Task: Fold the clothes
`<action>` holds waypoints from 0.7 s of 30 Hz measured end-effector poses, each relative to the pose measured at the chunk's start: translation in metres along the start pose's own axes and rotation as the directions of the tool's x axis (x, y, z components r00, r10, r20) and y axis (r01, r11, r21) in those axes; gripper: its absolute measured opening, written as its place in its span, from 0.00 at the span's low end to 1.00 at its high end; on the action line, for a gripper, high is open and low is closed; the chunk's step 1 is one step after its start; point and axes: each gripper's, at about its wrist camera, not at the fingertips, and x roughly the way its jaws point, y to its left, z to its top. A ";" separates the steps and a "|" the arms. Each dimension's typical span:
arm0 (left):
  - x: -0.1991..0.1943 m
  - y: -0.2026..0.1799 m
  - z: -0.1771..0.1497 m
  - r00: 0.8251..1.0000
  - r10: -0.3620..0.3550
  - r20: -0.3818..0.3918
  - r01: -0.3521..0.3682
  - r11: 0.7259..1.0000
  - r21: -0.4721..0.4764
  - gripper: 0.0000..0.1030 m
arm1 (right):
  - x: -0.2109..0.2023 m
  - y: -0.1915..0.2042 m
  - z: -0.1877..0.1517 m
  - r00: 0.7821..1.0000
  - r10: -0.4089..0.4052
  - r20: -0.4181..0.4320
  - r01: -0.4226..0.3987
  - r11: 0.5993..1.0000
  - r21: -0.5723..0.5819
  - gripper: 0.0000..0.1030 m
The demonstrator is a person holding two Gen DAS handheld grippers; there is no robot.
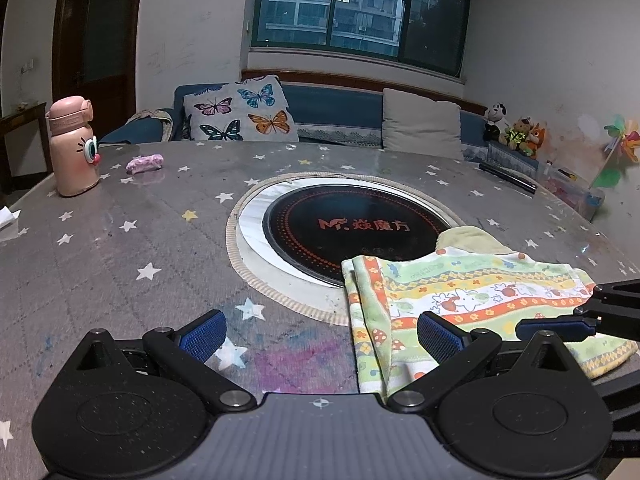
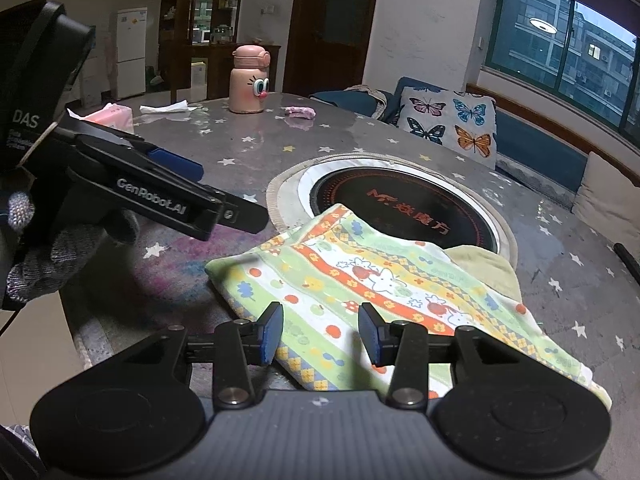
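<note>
1. Readable text: your left gripper body says "GenRobot.AI" in the right wrist view, and the black unit behind it reads "DAS". The round cooktop set in the desk shows an orange "M" logo with Chinese characters.
2. The folded patterned cloth, striped with rabbits, apples and mushrooms, lies flat on the desk's near edge, its far corner overlapping the cooktop rim, with a yellow-green piece sticking out beneath it.
3. Your left gripper fingers are spread wide, empty; the right-hand pad sits over the cloth's left edge.
4. Your right gripper fingers stand partly apart above the cloth's near edge, not pinching it.
5. Only the right wrist view shows your gloved hand, a pink tissue pack and a white fridge.
6. Only the left wrist view shows plush toys and a pinwheel.
7. Both show the pink bottle and butterfly pillow.
</note>
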 end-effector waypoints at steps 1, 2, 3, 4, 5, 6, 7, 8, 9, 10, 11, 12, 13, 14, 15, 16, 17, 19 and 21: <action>0.001 0.000 0.000 1.000 0.000 -0.002 0.000 1.000 -0.001 1.00 | 0.000 0.001 0.000 1.000 0.002 0.000 -0.002 1.000 -0.001 0.40; 0.001 0.000 0.001 1.000 0.000 -0.004 0.000 1.000 -0.003 1.00 | 0.000 0.001 0.000 1.000 0.005 0.000 -0.005 1.000 -0.003 0.40; 0.002 0.000 0.001 1.000 0.000 -0.005 0.000 1.000 -0.004 1.00 | 0.001 0.002 0.000 1.000 0.008 -0.001 -0.008 1.000 -0.004 0.40; 0.002 0.000 0.001 1.000 0.000 -0.007 0.000 1.000 -0.005 1.00 | 0.001 0.003 0.000 1.000 0.009 -0.001 -0.009 1.000 -0.006 0.40; 0.003 0.000 0.002 1.000 0.000 -0.007 0.000 1.000 -0.005 1.00 | 0.001 0.003 -0.001 1.000 0.010 -0.001 -0.010 1.000 -0.007 0.40; 0.003 0.000 0.002 1.000 0.000 -0.008 0.000 1.000 -0.006 1.00 | 0.001 0.003 -0.001 1.000 0.011 -0.001 -0.011 1.000 -0.007 0.40; 0.003 0.000 0.002 1.000 0.000 -0.008 0.000 1.000 -0.007 1.00 | 0.000 0.004 -0.001 1.000 0.013 -0.002 -0.013 1.000 -0.006 0.40; 0.004 0.000 0.002 1.000 0.001 -0.008 -0.001 1.000 -0.007 1.00 | 0.000 0.004 -0.001 1.000 0.014 -0.002 -0.014 1.000 -0.006 0.40; 0.004 0.001 0.002 1.000 0.002 -0.009 -0.002 1.000 -0.008 1.00 | 0.001 0.004 -0.001 1.000 0.014 -0.003 -0.014 1.000 -0.006 0.40; 0.005 0.001 0.003 1.000 0.003 -0.011 -0.004 1.000 -0.010 1.00 | 0.000 0.005 -0.001 1.000 0.014 -0.004 -0.014 1.000 -0.006 0.40; 0.006 0.002 0.003 1.000 0.005 -0.013 -0.005 1.000 -0.012 1.00 | 0.000 0.005 -0.001 1.000 0.016 -0.005 -0.016 1.000 -0.007 0.40; 0.006 0.003 0.004 1.000 0.006 -0.014 -0.006 1.000 -0.014 1.00 | 0.000 0.006 -0.001 1.000 0.016 -0.005 -0.016 1.000 -0.008 0.40; 0.007 0.003 0.005 1.000 0.007 -0.016 -0.007 1.000 -0.015 1.00 | -0.001 0.006 -0.001 1.000 0.017 -0.004 -0.017 1.000 -0.010 0.40; 0.007 0.004 0.006 1.000 0.009 -0.016 -0.009 1.000 -0.016 1.00 | -0.001 0.006 -0.001 1.000 0.017 -0.004 -0.017 1.000 -0.010 0.40; 0.007 0.005 0.007 1.000 0.011 -0.014 -0.011 1.000 -0.017 1.00 | -0.001 0.007 -0.001 1.000 0.017 -0.003 -0.018 1.000 -0.011 0.41; 0.008 0.006 0.008 1.000 0.013 -0.012 -0.013 1.000 -0.018 1.00 | -0.001 0.007 0.000 1.000 0.017 -0.003 -0.017 1.000 -0.012 0.41; 0.007 0.007 0.010 1.000 0.016 -0.010 -0.016 1.000 -0.019 1.00 | -0.001 0.007 0.000 1.000 0.016 -0.003 -0.016 1.000 -0.013 0.40; 0.007 0.009 0.013 1.000 0.021 -0.005 -0.021 0.999 -0.025 1.00 | -0.002 0.009 0.001 1.000 0.016 -0.001 -0.016 1.000 -0.016 0.40; 0.008 0.012 0.016 1.000 0.027 0.000 -0.027 0.999 -0.032 1.00 | -0.003 0.011 0.002 1.000 0.019 0.000 -0.019 1.000 -0.021 0.40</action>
